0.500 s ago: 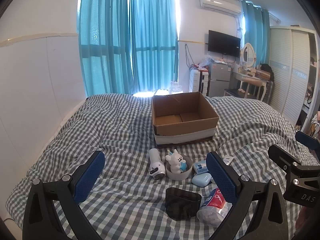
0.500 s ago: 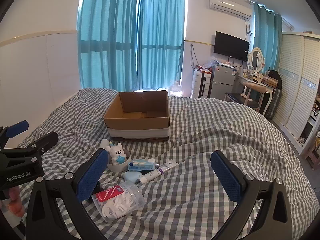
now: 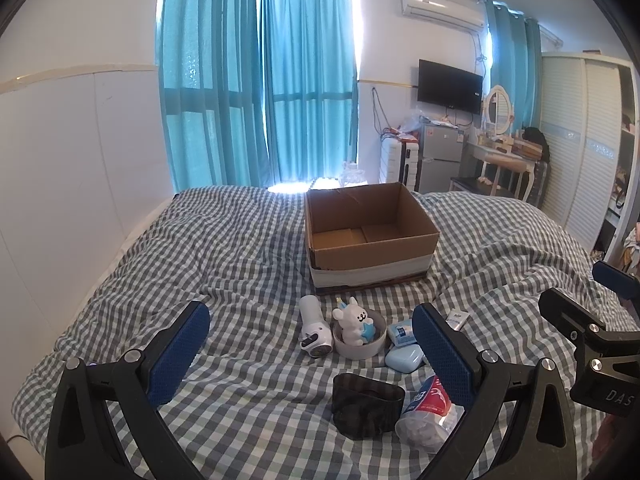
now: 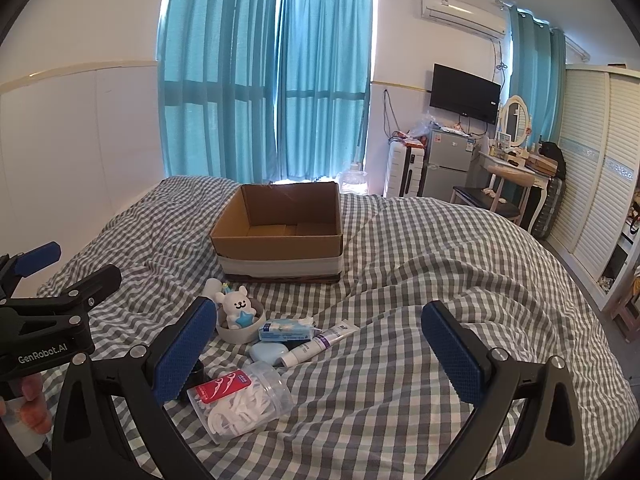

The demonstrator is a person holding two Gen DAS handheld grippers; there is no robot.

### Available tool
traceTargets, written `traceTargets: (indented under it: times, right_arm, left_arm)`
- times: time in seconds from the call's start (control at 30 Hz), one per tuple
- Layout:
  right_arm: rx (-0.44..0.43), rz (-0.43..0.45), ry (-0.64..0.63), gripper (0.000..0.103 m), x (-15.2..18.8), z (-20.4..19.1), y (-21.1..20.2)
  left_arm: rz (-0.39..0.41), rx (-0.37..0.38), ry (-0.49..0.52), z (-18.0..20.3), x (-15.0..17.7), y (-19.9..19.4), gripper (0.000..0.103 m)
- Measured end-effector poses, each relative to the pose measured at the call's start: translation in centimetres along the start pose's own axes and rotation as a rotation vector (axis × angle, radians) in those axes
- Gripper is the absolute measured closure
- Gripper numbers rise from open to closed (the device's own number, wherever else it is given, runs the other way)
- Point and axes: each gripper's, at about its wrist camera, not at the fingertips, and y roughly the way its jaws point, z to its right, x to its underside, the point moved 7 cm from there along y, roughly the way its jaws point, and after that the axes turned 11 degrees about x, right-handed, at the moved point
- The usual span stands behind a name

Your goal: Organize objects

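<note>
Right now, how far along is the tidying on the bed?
Nothing looks done: the cardboard box is empty. Nothing is in hand either; the left gripper and right gripper are both open, holding nothing. Everything is left: the bear figure in its bowl, the tube, the floss pick jar and the black pouch lie on the checked blanket.

Daylight glows through curtains (image 3: pixel 256 80); fisheye edges vignette.

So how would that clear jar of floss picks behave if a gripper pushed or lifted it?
The jar lies on its side on the soft checked bedding, so a push would probably roll it. It looks like thin clear plastic holding small picks, so likely light. Its smooth round wall may slip between the pads.
</note>
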Motion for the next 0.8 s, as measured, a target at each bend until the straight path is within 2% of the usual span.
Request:
traceTargets:
  times: [0.8]
  right_arm:
    - [-0.006,0.003,-0.001,0.000,-0.04,-0.28,-0.07]
  left_arm:
    - [-0.003,-0.001,0.000,-0.09,0.07,0.06,0.000]
